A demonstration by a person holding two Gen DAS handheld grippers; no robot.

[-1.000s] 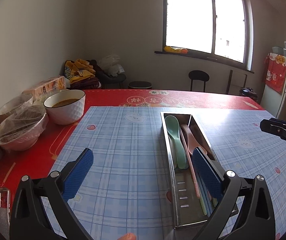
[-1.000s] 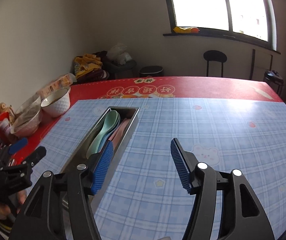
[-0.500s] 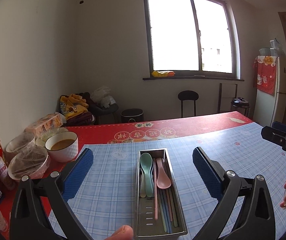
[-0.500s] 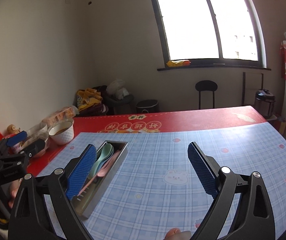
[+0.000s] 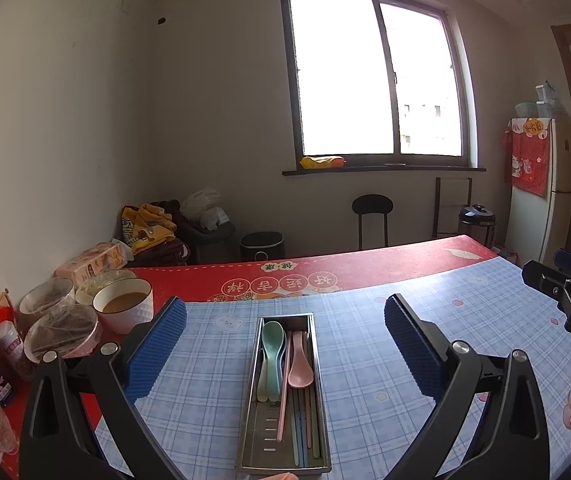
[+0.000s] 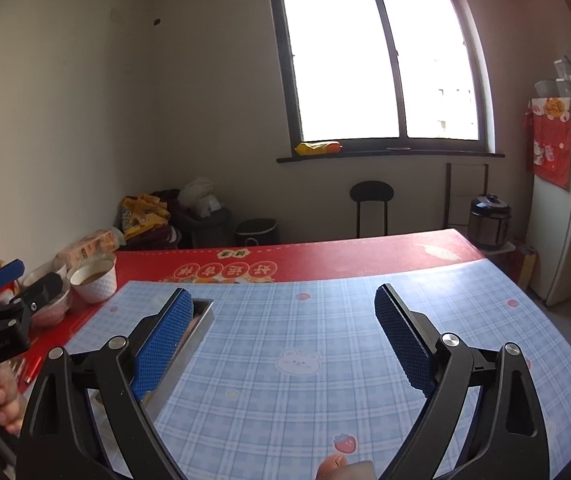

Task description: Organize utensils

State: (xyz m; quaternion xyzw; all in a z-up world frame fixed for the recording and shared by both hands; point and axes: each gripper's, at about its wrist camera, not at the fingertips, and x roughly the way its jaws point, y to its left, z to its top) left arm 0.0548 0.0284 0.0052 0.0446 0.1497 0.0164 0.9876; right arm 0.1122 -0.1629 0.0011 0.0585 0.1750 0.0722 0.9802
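- The metal tray lies lengthwise on the blue checked cloth of the table, holding a green spoon, a pink spoon and several chopsticks.
- The left gripper has its fingers wide apart, holding nothing, with the tray seen between them.
- The right gripper has just been opening; its fingers are spread wide and empty.
- The red table cover bears round Chinese characters, too small to read.
- "DA" shows on the right gripper's body.
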